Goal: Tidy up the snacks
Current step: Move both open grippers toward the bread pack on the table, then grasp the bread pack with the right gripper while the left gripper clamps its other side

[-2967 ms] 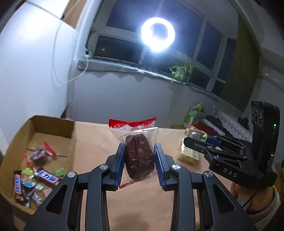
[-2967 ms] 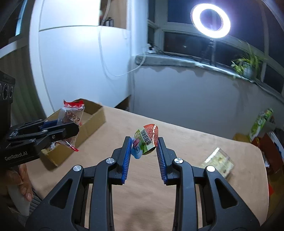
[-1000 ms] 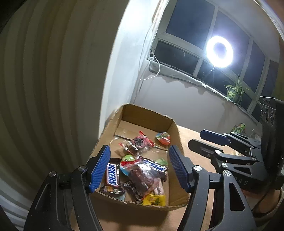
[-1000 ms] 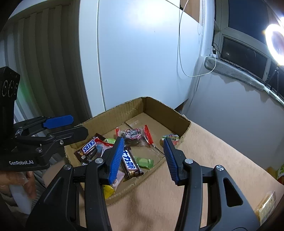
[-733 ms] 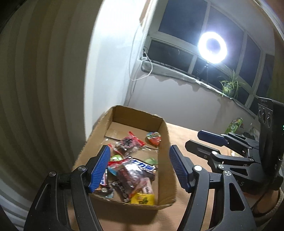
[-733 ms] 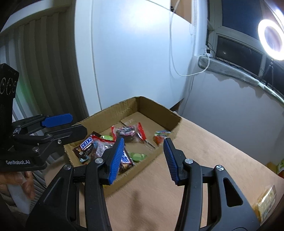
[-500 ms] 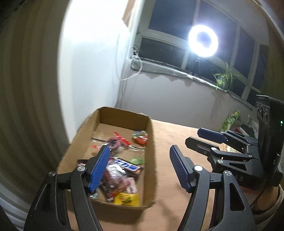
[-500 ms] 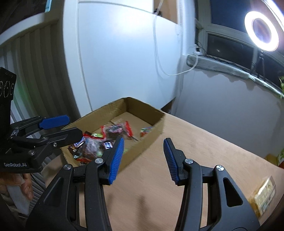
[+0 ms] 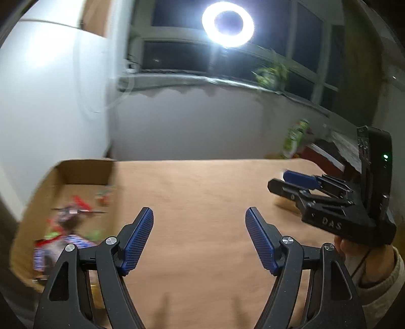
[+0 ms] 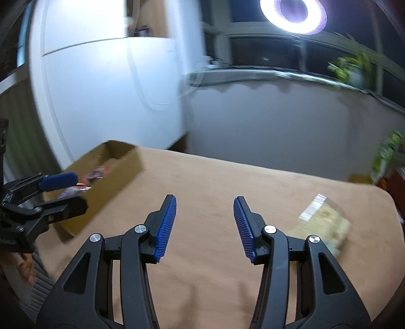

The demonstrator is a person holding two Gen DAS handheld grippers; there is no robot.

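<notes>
Both the left gripper (image 9: 199, 215), its fingers just widened, and the right gripper (image 10: 204, 204) gape empty over the bare desk (image 9: 202, 182), the snack-filled cardboard box (image 9: 83, 172) at left, a clear packet (image 10: 322, 222) at right.

Lit ring light (image 9: 227, 24) above dark window, potted plant (image 9: 272, 73) on sill

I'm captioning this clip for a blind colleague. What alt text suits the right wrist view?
The right gripper hangs open and empty over a tan table. A clear snack packet lies to its right. A cardboard box of snacks and the left gripper are at left.
</notes>
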